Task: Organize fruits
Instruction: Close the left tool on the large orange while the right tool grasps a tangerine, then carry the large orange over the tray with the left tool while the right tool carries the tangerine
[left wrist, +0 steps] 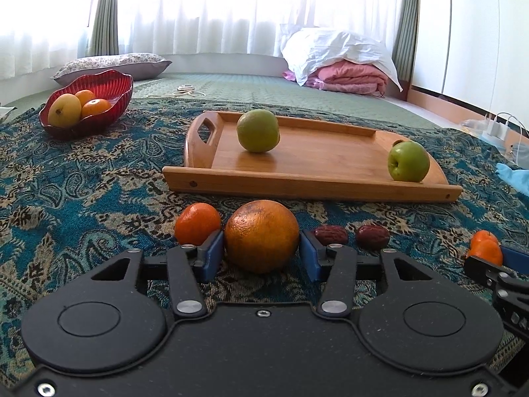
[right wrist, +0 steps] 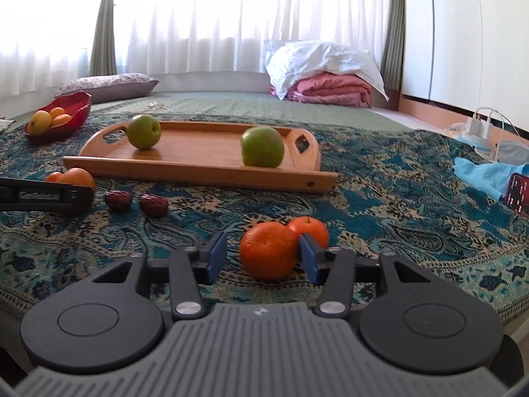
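Left wrist: large orange (left wrist: 261,235) clamped between fingers (left wrist: 211,254). Right wrist: fingers (right wrist: 309,258) apart, mandarin (right wrist: 269,253) touching right one.

Legible text: none. One raised inscription runs along the side of the left gripper (right wrist: 46,195), at nine o'clock in the right wrist view; its letters are too blurred to make out. The phone (right wrist: 519,195) at three o'clock shows a lit screen with rows of small marks, none of them readable
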